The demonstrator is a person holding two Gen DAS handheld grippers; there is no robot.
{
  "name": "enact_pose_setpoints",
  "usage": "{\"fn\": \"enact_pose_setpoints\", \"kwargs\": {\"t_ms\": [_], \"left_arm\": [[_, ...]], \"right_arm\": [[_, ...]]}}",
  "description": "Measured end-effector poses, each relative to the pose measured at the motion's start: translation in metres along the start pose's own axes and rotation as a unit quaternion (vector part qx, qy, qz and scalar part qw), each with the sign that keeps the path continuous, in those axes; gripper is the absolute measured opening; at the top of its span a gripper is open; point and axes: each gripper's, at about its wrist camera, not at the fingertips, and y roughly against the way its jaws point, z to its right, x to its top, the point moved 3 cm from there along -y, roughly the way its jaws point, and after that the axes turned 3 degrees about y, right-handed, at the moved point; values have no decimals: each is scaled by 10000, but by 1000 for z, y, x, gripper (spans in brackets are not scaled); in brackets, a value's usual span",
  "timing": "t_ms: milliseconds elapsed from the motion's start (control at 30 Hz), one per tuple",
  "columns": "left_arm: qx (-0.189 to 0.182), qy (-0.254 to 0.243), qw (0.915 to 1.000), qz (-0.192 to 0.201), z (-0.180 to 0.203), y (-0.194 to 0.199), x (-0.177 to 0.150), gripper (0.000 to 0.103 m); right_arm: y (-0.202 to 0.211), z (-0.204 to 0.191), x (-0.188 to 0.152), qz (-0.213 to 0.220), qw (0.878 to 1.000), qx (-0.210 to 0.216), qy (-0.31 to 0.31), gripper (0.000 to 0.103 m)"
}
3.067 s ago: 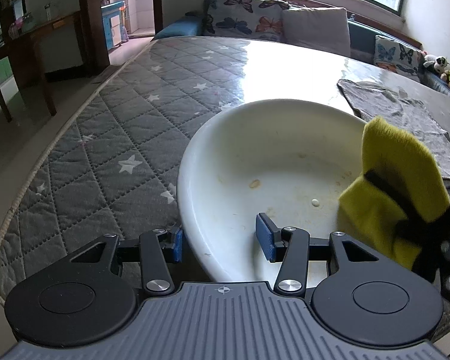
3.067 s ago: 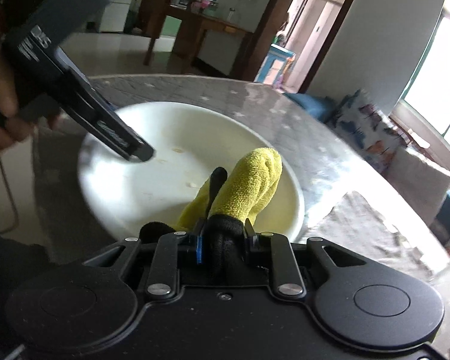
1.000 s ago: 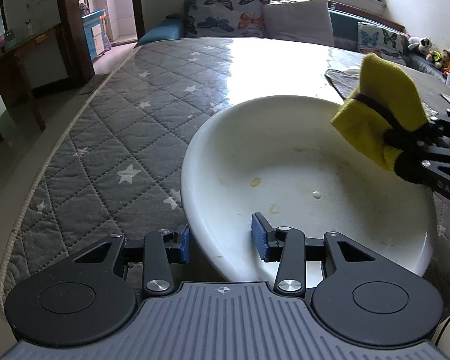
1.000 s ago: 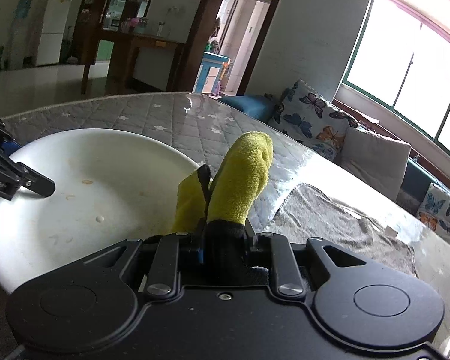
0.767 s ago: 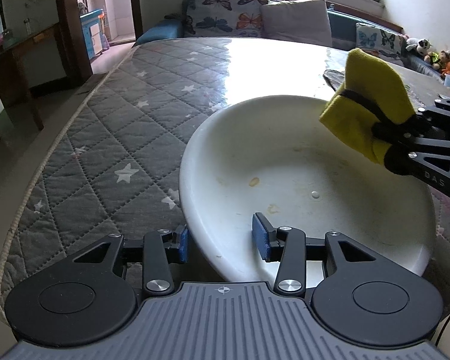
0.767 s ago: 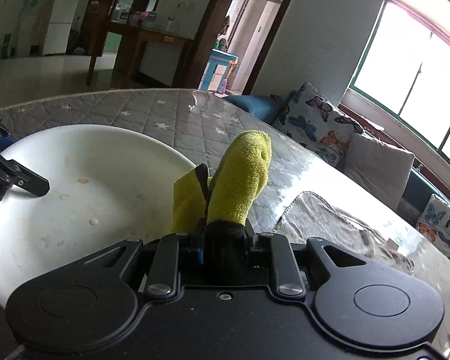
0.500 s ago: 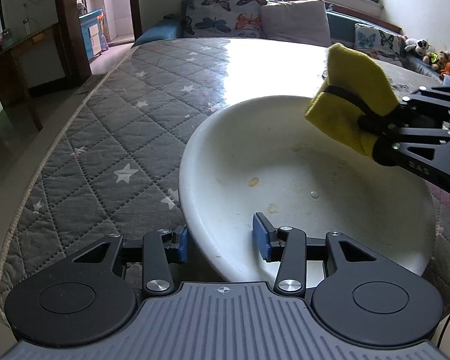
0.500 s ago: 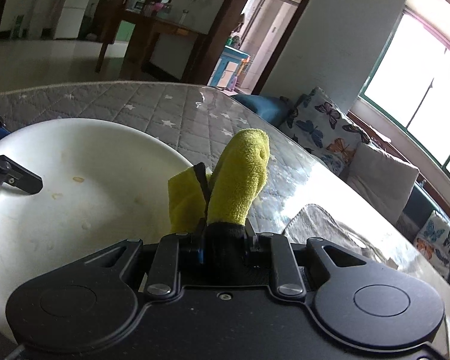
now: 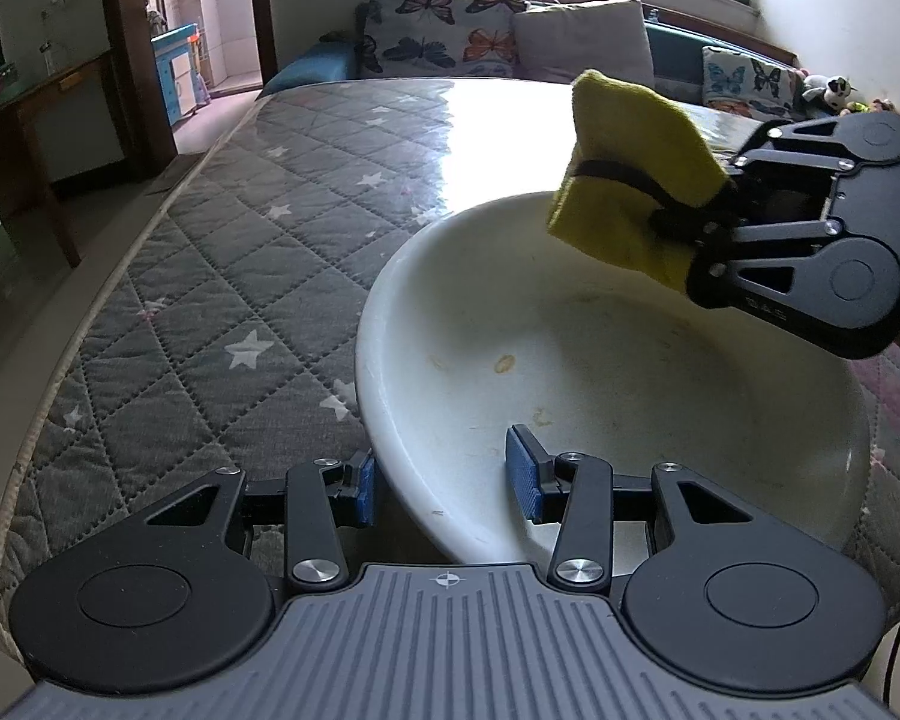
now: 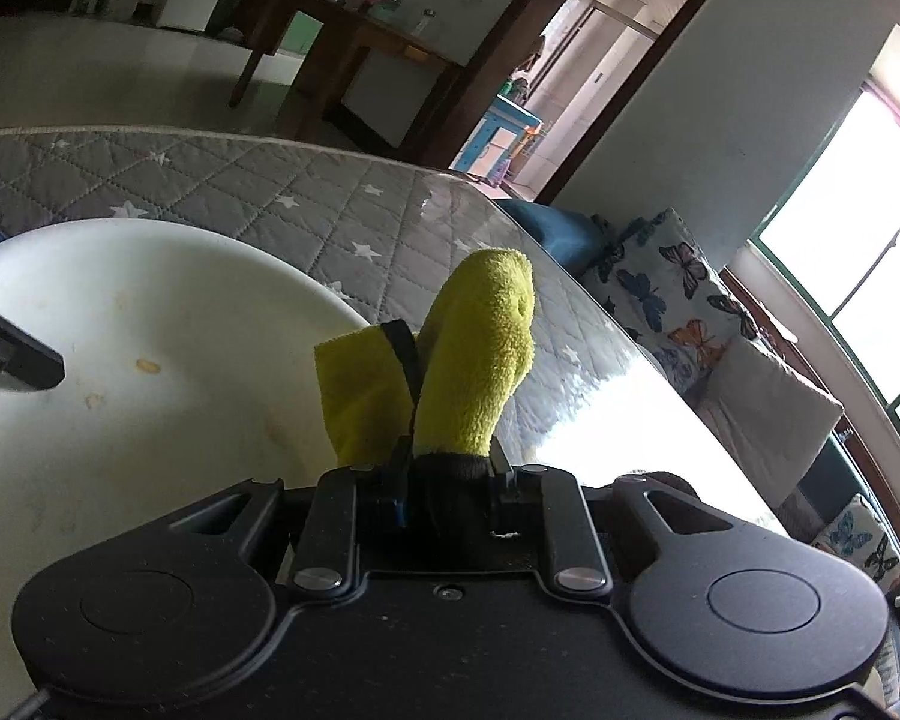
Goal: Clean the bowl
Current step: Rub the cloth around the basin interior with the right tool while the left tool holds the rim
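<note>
Straddling the bowl (image 9: 600, 372) rim, left tool (image 9: 444, 480) gapes; right tool (image 10: 447, 492) pinches yellow cloth (image 10: 480, 354).

Glossy white bowl (image 9: 630, 372), fuzzy yellow cloth (image 10: 480, 354)

The right claw (image 9: 660, 222), clamped on the yellow cloth (image 9: 630, 162), now reaches farther in over the far rim of the bowl (image 9: 600, 360) than a second ago.

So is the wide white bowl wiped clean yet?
Not yet: the wide white bowl shows brownish spots; the yellow cloth hangs above its rim.
</note>
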Motion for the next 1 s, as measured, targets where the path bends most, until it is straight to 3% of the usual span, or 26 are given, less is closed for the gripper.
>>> {"fn": "enact_pose_setpoints", "kwargs": {"t_ms": [367, 600, 1000], "left_arm": [[-46, 23, 10000, -18, -3, -2, 2, 46], [-203, 55, 9997, -90, -10, 0, 5, 35], [-402, -303, 9984, -262, -18, -4, 19, 31]], "right_arm": [[-2, 3, 3, 21, 10000, 50, 32, 23], [6, 4, -6, -102, 9999, 2, 58, 23], [19, 0, -17, -164, 9997, -100, 160, 23]]}}
